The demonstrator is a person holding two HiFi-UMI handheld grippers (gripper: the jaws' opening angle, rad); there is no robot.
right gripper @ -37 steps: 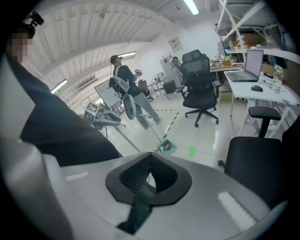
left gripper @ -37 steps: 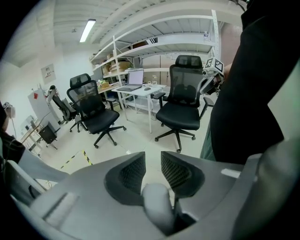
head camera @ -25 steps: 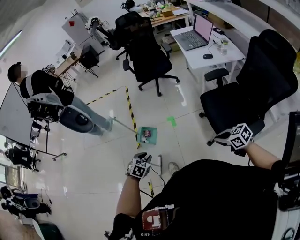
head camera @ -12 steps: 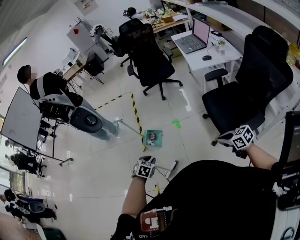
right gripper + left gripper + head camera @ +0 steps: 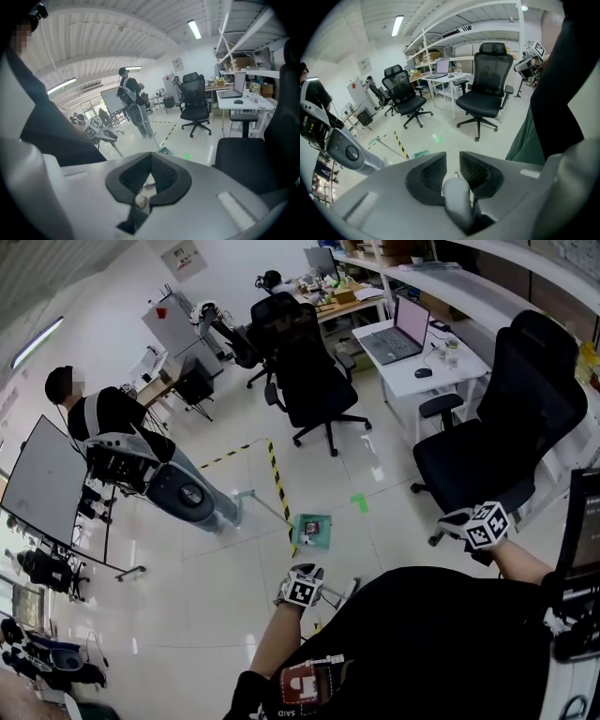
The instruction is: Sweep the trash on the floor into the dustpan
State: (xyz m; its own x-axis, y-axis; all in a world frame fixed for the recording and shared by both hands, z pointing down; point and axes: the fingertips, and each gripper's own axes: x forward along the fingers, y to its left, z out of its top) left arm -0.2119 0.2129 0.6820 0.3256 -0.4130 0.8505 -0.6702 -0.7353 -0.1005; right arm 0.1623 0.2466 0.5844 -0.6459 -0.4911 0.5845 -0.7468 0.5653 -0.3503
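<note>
The green dustpan (image 5: 312, 529) stands on the pale floor with small trash in it, and its long pale handle (image 5: 265, 503) leans up to the left. It also shows in the left gripper view as the dustpan (image 5: 421, 153), and in the right gripper view as the dustpan (image 5: 164, 151). My left gripper (image 5: 302, 589) hovers just short of it, shut on a pale broom handle (image 5: 457, 206). A white piece of the broom (image 5: 342, 594) shows beside it. My right gripper (image 5: 483, 526) is held off to the right by a black chair, with its jaws meeting and nothing between them.
Black office chairs (image 5: 314, 381) (image 5: 506, 427) stand behind and right of the dustpan. A white desk with a laptop (image 5: 403, 334) is at the back right. Yellow-black floor tape (image 5: 278, 484) and a green mark (image 5: 360, 502) lie near the dustpan. A person (image 5: 103, 418) stands at the left.
The head view has drifted, so everything sits lower and more to the right. The left gripper keeps about the same distance from the dustpan. The right gripper has barely moved.
</note>
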